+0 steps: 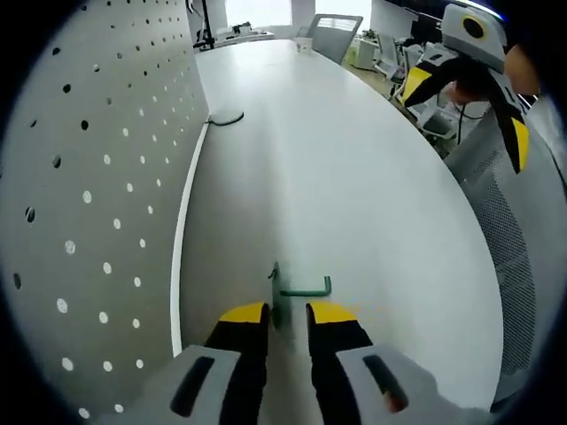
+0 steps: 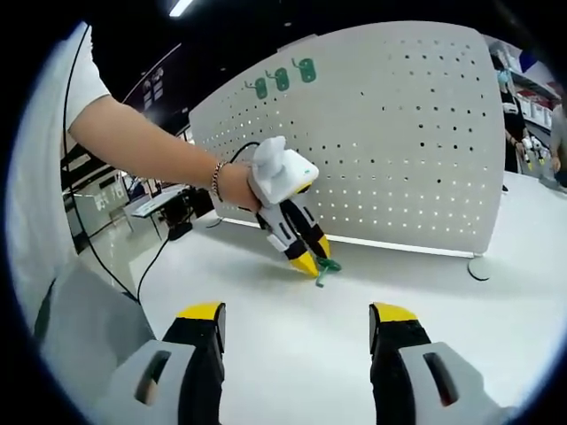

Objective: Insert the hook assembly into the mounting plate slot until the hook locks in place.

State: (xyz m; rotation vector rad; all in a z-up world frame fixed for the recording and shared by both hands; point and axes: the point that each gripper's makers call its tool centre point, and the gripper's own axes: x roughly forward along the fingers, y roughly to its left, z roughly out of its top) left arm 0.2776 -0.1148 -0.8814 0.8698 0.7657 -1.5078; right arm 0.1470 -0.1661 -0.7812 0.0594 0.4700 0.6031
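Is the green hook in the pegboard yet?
Out. The hook sits low on the table, between the left gripper jaws, apart from the pegboard.

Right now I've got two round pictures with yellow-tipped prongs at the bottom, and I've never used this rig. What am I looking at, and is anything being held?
There is no robot arm here. A person holds a hand-held gripper in each hand, and a fisheye camera rides on each one, looking forward along its two jaws.

The left gripper view looks along the left hand-held gripper. Its yellow-tipped jaws are closed on a small green hook, low over the white table. A white pegboard stands to the side.

The right gripper view looks along the right hand-held gripper, whose jaws stand wide apart with nothing between them. Ahead you see the person's hand pointing the left tool down at the table with the green hook at its tip. Three more green hooks already hang near the pegboard's top edge.
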